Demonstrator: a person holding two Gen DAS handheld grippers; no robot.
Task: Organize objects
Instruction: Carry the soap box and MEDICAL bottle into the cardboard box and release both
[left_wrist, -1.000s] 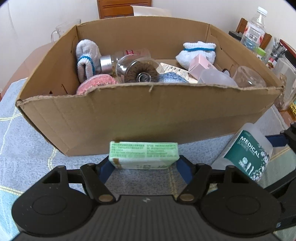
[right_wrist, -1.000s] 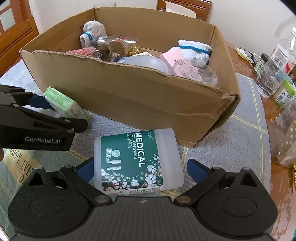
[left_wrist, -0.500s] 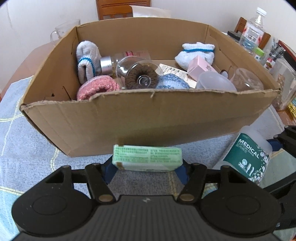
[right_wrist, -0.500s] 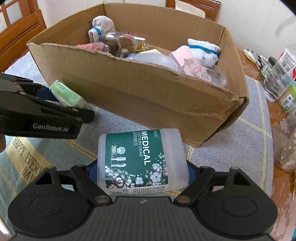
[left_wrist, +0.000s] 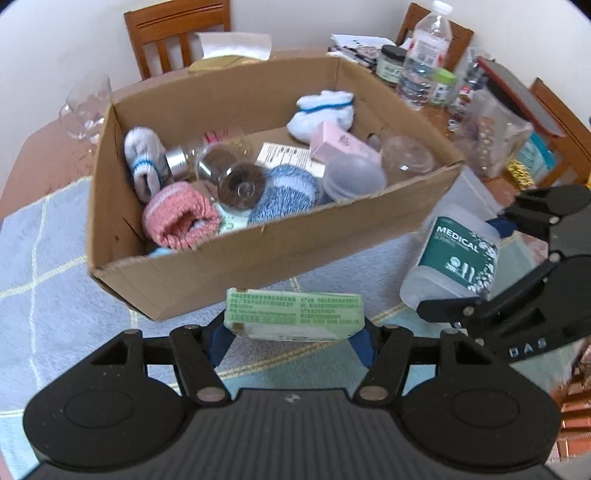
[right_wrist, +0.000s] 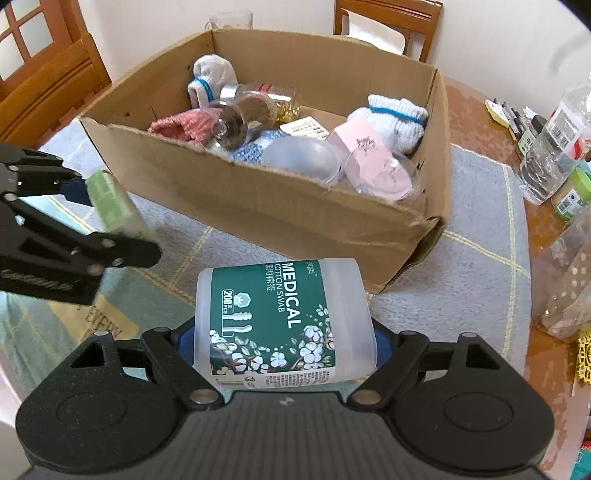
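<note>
- Pinching green box (left_wrist: 293, 314) in left gripper (left_wrist: 291, 334), before cardboard box (left_wrist: 258, 254).
- Clamping cotton swab container (right_wrist: 280, 321) in right gripper (right_wrist: 282, 343), beside it.

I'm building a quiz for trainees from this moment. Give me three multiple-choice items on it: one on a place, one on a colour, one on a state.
1. Where is the rolled pink knitted sock?
A. inside the open brown cardboard box
B. on the cloth
C. on a chair

2. What colour is the label on the translucent plastic cotton swab tub?
A. red
B. dark green
C. yellow

3. What is the left gripper doing?
A. hanging open
B. lying on the table
C. gripping the flat light green carton

Answers: 1 A, it lies among the box's contents. 2 B, green with white flowers. 3 C, the fingers press both ends of the carton.
</note>
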